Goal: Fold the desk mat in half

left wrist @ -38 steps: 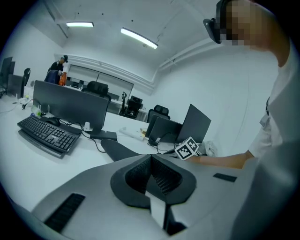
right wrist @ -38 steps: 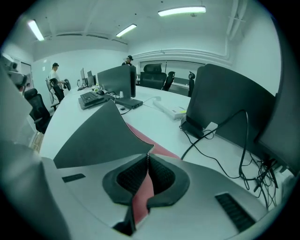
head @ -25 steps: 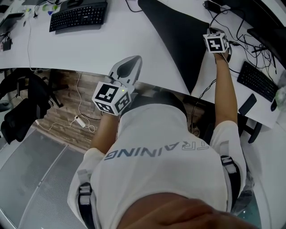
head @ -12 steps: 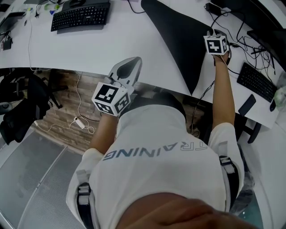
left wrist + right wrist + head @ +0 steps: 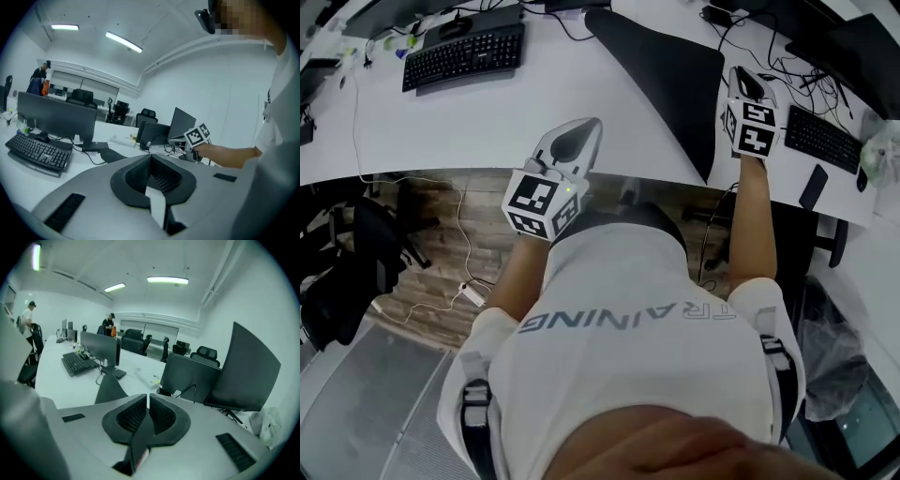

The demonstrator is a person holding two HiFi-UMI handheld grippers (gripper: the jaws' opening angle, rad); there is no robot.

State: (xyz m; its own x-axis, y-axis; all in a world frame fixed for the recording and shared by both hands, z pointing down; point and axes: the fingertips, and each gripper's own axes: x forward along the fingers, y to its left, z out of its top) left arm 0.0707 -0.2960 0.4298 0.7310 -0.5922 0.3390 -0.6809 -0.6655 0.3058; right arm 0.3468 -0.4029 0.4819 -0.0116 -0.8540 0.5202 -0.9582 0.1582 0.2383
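Observation:
The black desk mat (image 5: pixel 666 66) lies flat on the white desk (image 5: pixel 487 103), and its near corner reaches the desk's front edge. My right gripper (image 5: pixel 741 73) hovers just right of the mat's right edge, apart from it. Its jaws are closing and stand almost together, with nothing between them (image 5: pixel 147 397). The mat (image 5: pixel 110 387) shows to its left. My left gripper (image 5: pixel 589 125) is held at the desk's front edge, left of the mat. It is shut and empty (image 5: pixel 150 157).
A black keyboard (image 5: pixel 464 42) sits at the far left of the desk. Another keyboard (image 5: pixel 823 139), a phone (image 5: pixel 814 186) and tangled cables (image 5: pixel 750 23) lie right of the right gripper. Monitors (image 5: pixel 248 371) stand behind. An office chair (image 5: pixel 356 234) stands on the floor at the left.
The right gripper has drawn back toward the person, along the mat's right edge. The left gripper has stayed at the desk's front edge. The head view has shifted slightly.

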